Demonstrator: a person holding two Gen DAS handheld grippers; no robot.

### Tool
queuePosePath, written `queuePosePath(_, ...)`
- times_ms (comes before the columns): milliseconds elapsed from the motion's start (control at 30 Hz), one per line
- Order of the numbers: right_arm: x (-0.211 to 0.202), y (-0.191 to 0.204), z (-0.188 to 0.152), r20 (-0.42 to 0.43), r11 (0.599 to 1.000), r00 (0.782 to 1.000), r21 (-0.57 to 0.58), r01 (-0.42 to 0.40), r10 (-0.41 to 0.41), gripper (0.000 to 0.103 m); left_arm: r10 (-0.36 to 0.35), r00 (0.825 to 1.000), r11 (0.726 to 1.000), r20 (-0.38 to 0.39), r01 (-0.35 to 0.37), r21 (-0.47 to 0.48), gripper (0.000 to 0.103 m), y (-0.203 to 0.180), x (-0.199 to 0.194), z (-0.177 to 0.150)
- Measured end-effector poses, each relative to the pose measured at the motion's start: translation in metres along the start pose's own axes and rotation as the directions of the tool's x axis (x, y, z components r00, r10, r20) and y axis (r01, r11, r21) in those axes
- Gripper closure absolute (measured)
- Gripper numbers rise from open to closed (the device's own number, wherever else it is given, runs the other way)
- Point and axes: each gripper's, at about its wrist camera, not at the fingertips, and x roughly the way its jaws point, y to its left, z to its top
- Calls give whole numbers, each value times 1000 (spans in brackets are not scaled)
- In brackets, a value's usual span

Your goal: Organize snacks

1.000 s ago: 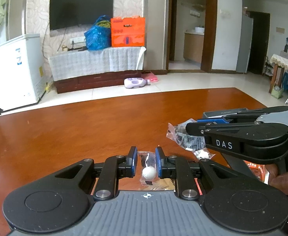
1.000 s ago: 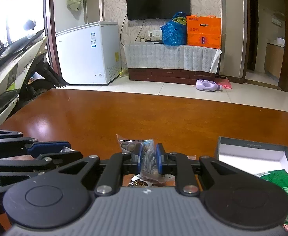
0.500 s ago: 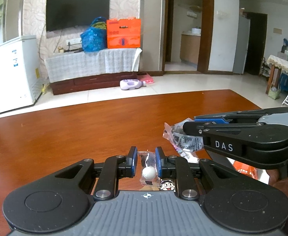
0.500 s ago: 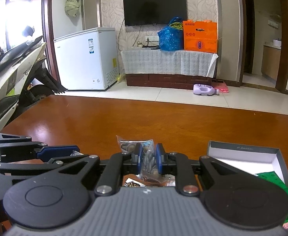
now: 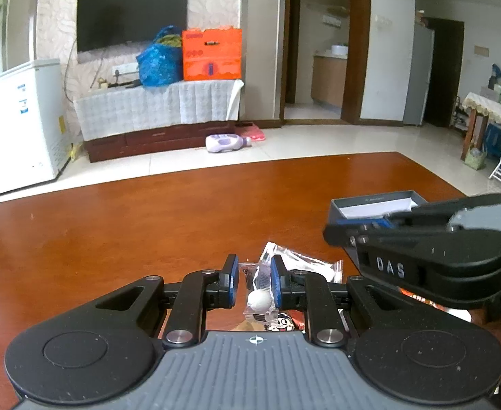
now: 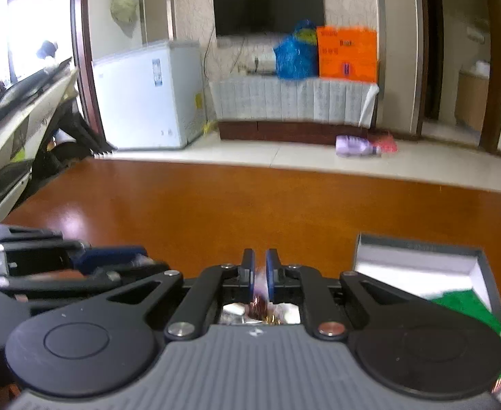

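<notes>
Left wrist view: left tongs (image 5: 254, 275) clamping white-ball packet (image 5: 258, 299); right wrist alone: right tongs (image 6: 259, 273) pinching brown snack (image 6: 260, 302)

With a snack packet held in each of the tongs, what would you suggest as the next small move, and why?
Probably carry the right tongs and their thin packet rightward over the open box and release there; the box already holds a green packet.

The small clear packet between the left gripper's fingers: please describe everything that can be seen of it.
The small clear packet is a transparent plastic wrapper with a round white ball inside and dark print near its lower edge. It stands roughly upright, pinched between the blue pads of the left gripper, above the brown wooden table. Other wrappers lie just behind and below it.
</notes>
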Motion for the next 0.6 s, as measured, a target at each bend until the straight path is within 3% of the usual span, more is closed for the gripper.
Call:
queuePosePath(200,9,5,-14,-134,995,991,-102,-8,-5,94,2,1000,1000,-2,-2,-4,82,-4,2,2)
queuePosePath(233,9,6,-15,-144,993,990,-115,-19,2,87,2,1000,1000,-1,-2,-4,82,-4,2,1)
queuePosePath(333,7,11,-24,-163,985,987,-171,-22,-6,36,-3,1000,1000,1,3,-4,82,-6,1,1)
queuePosePath(600,10,17,-30,-181,970,983,-241,-29,-15,34,-8,1000,1000,1,8,-6,82,-8,-1,3)
